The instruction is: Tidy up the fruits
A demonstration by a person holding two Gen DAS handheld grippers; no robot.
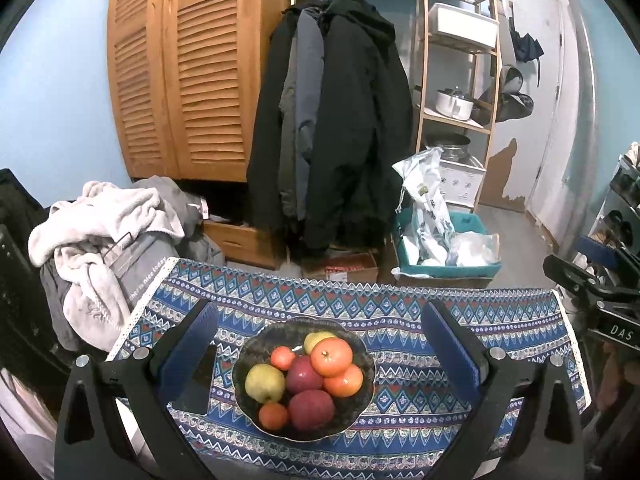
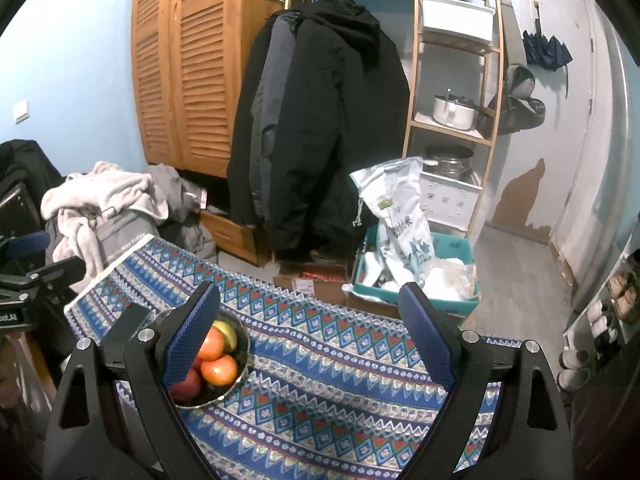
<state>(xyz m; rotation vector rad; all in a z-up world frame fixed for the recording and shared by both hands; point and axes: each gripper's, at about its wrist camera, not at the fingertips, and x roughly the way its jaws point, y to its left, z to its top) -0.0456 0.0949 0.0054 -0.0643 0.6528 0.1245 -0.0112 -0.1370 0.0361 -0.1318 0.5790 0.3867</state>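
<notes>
A dark patterned bowl point(image 1: 362, 350) sits on the blue patterned tablecloth point(image 1: 400, 312). It holds several fruits: oranges point(image 1: 331, 357), red apples point(image 1: 311, 409) and yellow-green apples point(image 1: 264, 382). My left gripper point(image 1: 320, 344) is open and empty, its blue pads to either side of the bowl and above it. In the right wrist view the bowl point(image 2: 240, 340) lies at the left, partly hidden behind my left finger. My right gripper point(image 2: 310, 340) is open and empty over bare cloth point(image 2: 328, 380) to the right of the bowl.
A dark flat phone-like object point(image 1: 196, 380) lies on the cloth left of the bowl. Beyond the table are a pile of clothes point(image 1: 104, 232), hanging coats point(image 1: 332, 128), a teal bin with bags point(image 1: 444, 248) and a shelf rack point(image 1: 460, 80).
</notes>
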